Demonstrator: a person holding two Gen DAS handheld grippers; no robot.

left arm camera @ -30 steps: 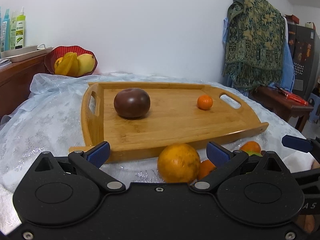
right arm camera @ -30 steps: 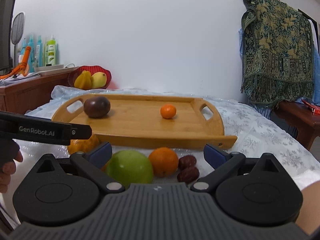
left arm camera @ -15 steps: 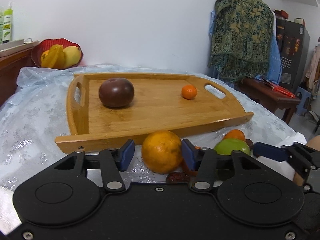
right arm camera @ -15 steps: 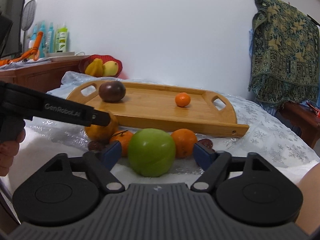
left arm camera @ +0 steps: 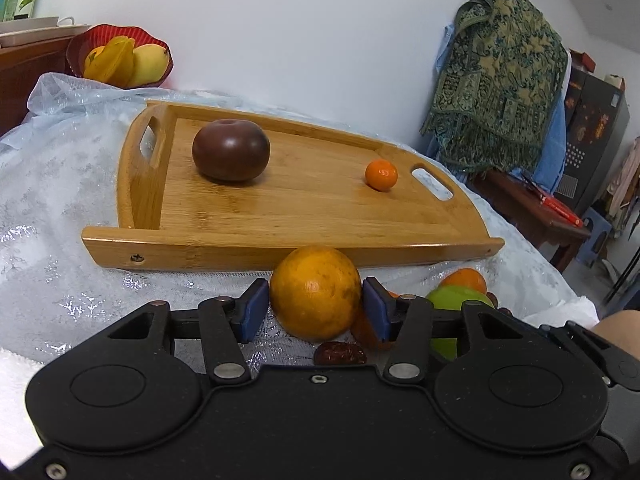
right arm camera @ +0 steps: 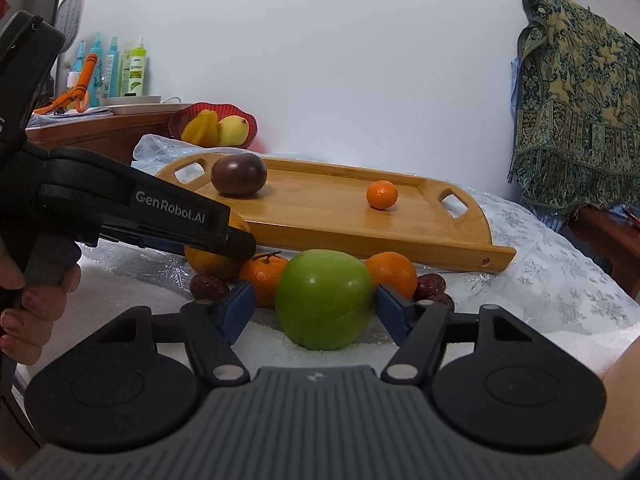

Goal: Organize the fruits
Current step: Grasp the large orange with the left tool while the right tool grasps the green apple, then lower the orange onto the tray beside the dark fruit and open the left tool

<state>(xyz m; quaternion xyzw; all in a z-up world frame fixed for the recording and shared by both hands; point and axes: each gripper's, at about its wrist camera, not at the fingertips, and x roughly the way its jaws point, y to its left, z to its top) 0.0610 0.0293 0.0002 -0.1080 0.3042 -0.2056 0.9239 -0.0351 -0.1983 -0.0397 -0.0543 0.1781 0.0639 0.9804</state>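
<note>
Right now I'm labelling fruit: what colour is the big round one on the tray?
Dark brownish-purple fruit, clearest in the left wrist view.

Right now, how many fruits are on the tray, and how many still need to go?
Done: two fruits sit on the wooden tray, a dark purple fruit and a small tangerine. In hand: the left gripper grips the big orange; the right gripper is closing around the green apple. Left: two oranges and some dates.
</note>
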